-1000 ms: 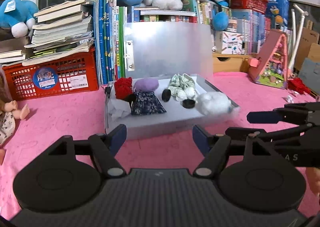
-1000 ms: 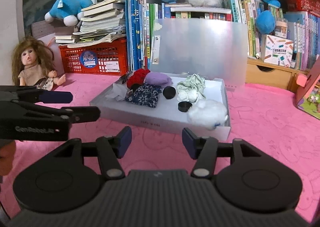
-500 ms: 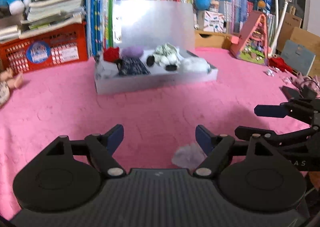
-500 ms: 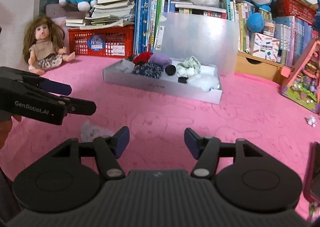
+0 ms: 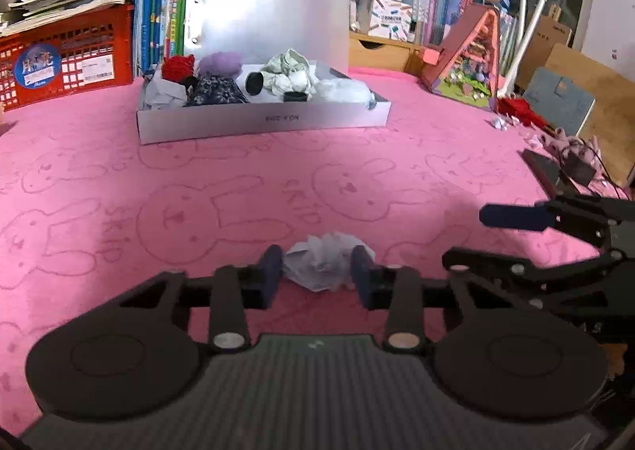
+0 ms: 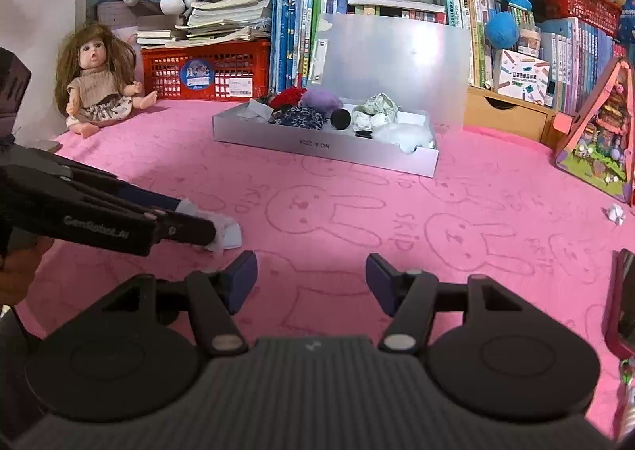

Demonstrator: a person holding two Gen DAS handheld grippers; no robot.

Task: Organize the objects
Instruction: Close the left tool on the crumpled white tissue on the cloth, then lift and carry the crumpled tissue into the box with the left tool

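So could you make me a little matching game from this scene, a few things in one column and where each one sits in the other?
Things:
1. crumpled paper wad
2. doll
3. black cap
4. pink toy house

Places:
A. inside the silver box
B. between the left gripper fingers
C. sitting by the red crate
D. far right of the pink blanket

Pairs: 1-B, 2-C, 3-A, 4-D
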